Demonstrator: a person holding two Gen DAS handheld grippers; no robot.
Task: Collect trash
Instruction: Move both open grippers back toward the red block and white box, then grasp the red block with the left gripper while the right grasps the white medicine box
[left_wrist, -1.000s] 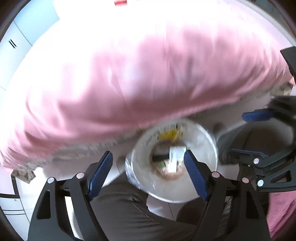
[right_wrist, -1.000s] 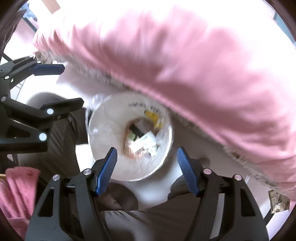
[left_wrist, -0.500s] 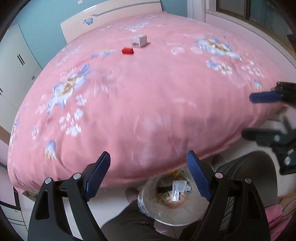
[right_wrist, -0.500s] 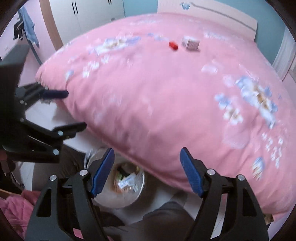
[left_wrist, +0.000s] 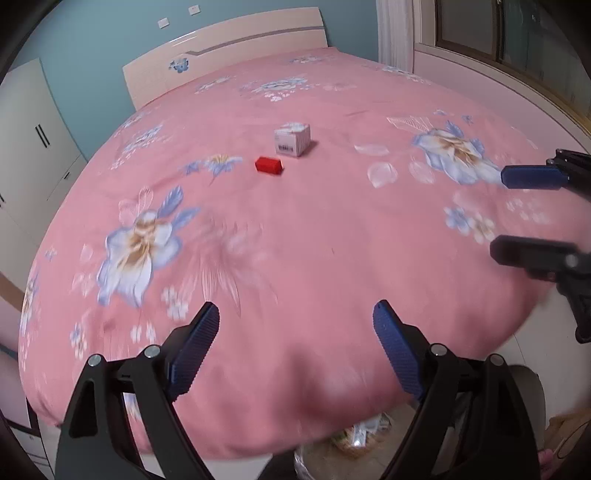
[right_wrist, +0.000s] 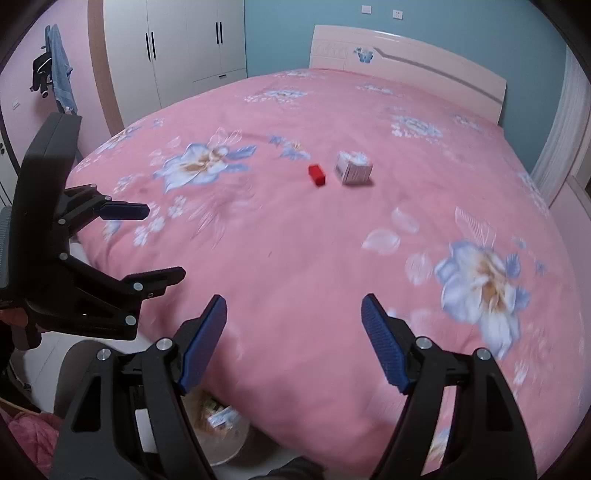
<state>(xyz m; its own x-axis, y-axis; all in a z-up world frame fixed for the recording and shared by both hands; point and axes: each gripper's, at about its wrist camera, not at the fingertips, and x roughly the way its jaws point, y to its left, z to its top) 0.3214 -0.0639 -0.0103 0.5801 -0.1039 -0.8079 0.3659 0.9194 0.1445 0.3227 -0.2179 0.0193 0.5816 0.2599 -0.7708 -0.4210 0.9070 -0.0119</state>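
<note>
A small red box (left_wrist: 269, 165) and a white carton (left_wrist: 292, 139) lie side by side in the middle of a pink flowered bed (left_wrist: 295, 240). They also show in the right wrist view, red box (right_wrist: 317, 175) and carton (right_wrist: 352, 168). My left gripper (left_wrist: 295, 325) is open and empty over the bed's near edge. My right gripper (right_wrist: 293, 314) is open and empty too, beside it. A lined bin with trash (right_wrist: 218, 421) stands on the floor below the bed edge; it also shows in the left wrist view (left_wrist: 360, 435).
A white headboard (right_wrist: 406, 70) and teal wall close the far side. White wardrobes (right_wrist: 184, 48) stand at the left. A window (left_wrist: 517, 40) is at the right. The right gripper shows in the left wrist view (left_wrist: 532, 214), the left in the right wrist view (right_wrist: 147, 243).
Both grippers have risen from over the bin and tilted up. The view has swung from the bin and bed edge to the whole bed top with the two boxes.
</note>
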